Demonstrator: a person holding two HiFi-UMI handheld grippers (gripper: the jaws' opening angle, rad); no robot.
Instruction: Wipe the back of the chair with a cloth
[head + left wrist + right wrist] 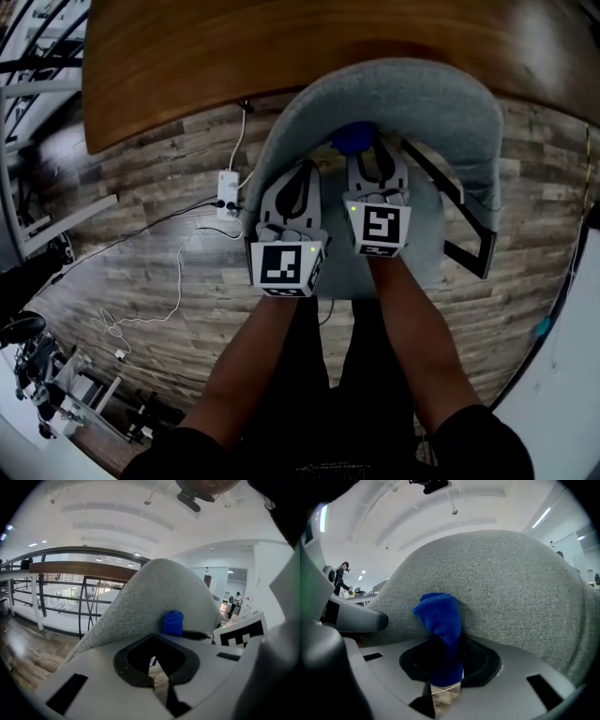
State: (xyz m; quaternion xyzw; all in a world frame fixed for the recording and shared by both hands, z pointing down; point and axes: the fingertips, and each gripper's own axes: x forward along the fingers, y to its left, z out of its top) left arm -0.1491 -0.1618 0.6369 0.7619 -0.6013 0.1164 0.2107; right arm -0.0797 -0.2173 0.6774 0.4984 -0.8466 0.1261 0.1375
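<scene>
A grey upholstered chair (394,103) stands below me, its curved back (511,588) filling the right gripper view. My right gripper (375,142) is shut on a blue cloth (439,618), whose bunched end sticks out past the fingertips and presses on the inner face of the chair back. From the head view the cloth (353,138) shows just beyond that gripper. My left gripper (302,171) hovers beside it on the left, shut and holding nothing, close to the chair back (154,597). The cloth (173,623) also shows in the left gripper view.
A wooden tabletop (234,56) lies just beyond the chair. A white power strip (227,193) and loose cables (159,300) trail over the wood-look floor on the left. A black armrest (464,220) juts out at the chair's right.
</scene>
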